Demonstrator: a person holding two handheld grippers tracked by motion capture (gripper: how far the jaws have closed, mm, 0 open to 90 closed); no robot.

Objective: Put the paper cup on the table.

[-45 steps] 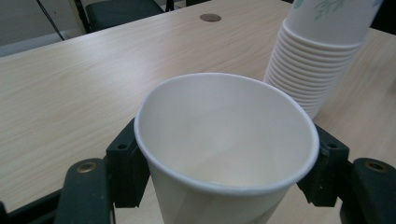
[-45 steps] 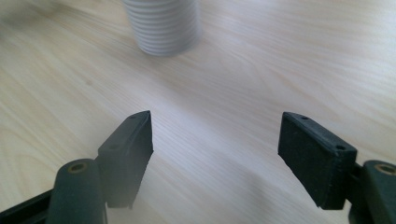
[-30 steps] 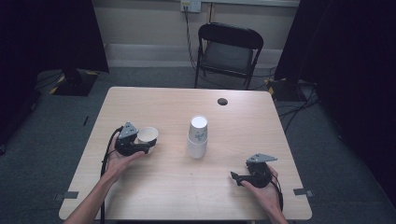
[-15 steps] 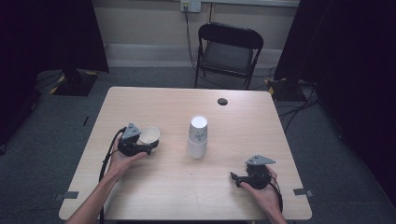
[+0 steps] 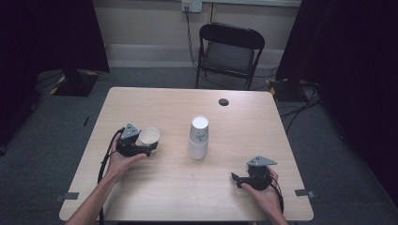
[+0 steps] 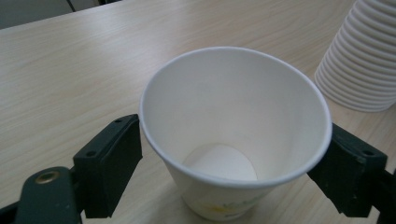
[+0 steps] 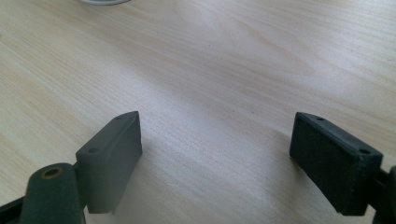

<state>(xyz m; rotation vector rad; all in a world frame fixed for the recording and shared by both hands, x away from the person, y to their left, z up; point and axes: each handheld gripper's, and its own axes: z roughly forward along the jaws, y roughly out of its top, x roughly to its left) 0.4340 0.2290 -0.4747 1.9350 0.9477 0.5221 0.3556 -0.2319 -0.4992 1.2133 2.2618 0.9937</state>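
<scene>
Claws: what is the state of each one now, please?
Left claw: just opened, paper cup between its jaws, released.
Right claw: open, holding nothing.

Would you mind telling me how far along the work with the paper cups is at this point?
Done: one paper cup stands upright on the table, apart from the cup stack. In hand: the left gripper has just been opening; the cup sits between its jaws, which look clear of the wall. Left: drawing back. The right gripper rests open, with nothing between its jaws.

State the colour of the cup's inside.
White; the cup shows best in the left gripper view.
</scene>
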